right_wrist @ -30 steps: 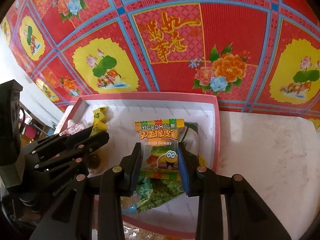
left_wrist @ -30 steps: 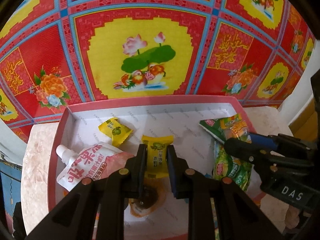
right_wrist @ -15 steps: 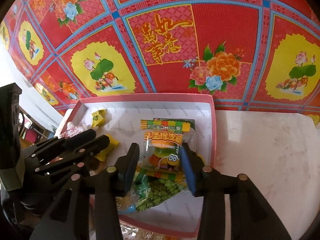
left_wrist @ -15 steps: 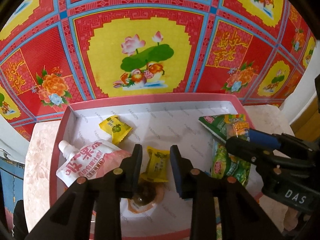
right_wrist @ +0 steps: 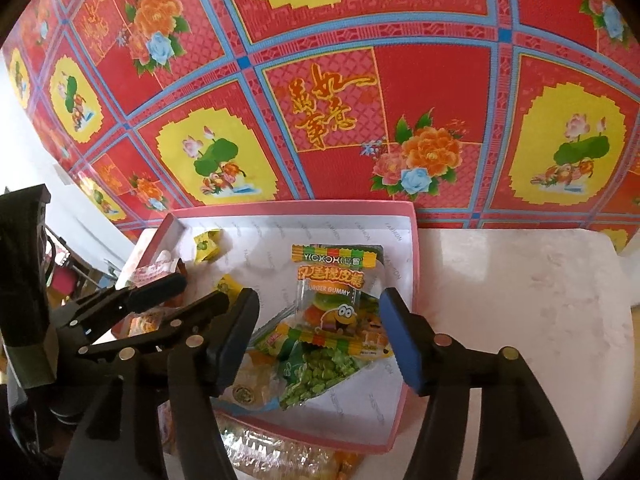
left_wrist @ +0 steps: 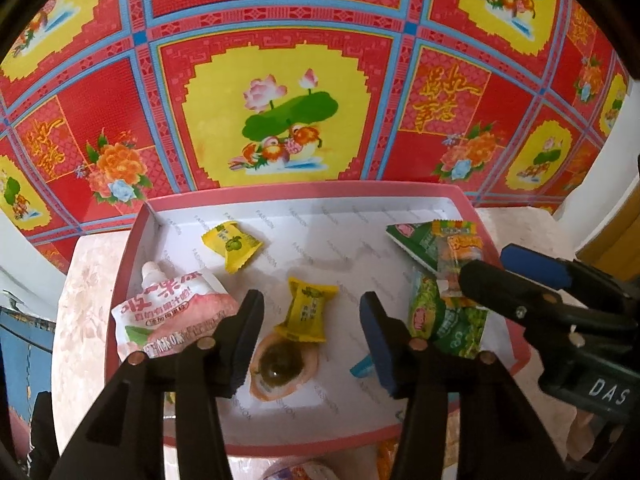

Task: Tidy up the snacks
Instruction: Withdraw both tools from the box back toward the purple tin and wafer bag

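Note:
A pink-rimmed white tray [left_wrist: 304, 188] [right_wrist: 412, 240] holds the snacks. My left gripper [left_wrist: 312, 320] is open above a yellow candy [left_wrist: 307, 314] that lies in the tray, partly on a round jelly cup [left_wrist: 282, 368]. A second yellow candy [left_wrist: 232, 244] and a pink drink pouch [left_wrist: 168, 312] lie to the left. My right gripper [right_wrist: 316, 328] is open over a burger gummy pack [right_wrist: 332, 300] that rests on a green pea packet [right_wrist: 316, 372]. Both packs show at the tray's right side in the left wrist view [left_wrist: 456, 256].
The tray sits on a pale marble-patterned table [right_wrist: 520, 300] against a red and yellow patterned wall cloth [left_wrist: 280, 80]. More wrapped snacks [right_wrist: 276, 452] lie on the table in front of the tray. The right gripper's body [left_wrist: 560, 312] crosses the tray's right edge.
Both grippers opened and let go: the yellow candy and the burger gummy pack now lie in the tray. Both grippers have drawn back a little.

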Demonstrator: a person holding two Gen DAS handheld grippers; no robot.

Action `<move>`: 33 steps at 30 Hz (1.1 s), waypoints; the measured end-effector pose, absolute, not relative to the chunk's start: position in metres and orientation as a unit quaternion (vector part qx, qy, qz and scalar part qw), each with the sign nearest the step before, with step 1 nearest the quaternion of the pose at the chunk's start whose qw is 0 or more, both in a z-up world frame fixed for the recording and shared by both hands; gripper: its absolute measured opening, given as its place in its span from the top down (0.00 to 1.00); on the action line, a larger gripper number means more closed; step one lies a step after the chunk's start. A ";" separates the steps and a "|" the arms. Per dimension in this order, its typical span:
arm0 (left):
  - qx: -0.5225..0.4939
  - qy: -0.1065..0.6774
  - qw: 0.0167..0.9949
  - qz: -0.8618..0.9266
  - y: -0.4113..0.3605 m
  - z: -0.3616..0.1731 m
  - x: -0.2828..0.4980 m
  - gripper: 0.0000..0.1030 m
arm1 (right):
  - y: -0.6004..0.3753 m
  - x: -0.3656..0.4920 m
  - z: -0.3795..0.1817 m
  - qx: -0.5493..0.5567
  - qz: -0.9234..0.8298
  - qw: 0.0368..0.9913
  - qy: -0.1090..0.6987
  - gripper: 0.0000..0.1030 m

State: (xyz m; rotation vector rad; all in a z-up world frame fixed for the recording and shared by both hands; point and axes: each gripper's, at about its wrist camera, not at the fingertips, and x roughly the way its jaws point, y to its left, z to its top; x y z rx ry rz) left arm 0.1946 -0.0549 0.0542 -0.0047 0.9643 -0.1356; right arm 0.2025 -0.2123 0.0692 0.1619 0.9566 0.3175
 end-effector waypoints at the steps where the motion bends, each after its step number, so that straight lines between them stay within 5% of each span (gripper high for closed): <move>1: -0.003 0.463 0.884 -0.064 -0.054 0.055 0.193 0.49 | -0.213 0.201 0.070 0.077 0.152 0.873 0.457 0.37; 33: -0.003 0.463 0.886 -0.033 -0.031 0.081 0.151 0.45 | -0.217 0.160 0.097 0.077 0.140 0.883 0.442 0.33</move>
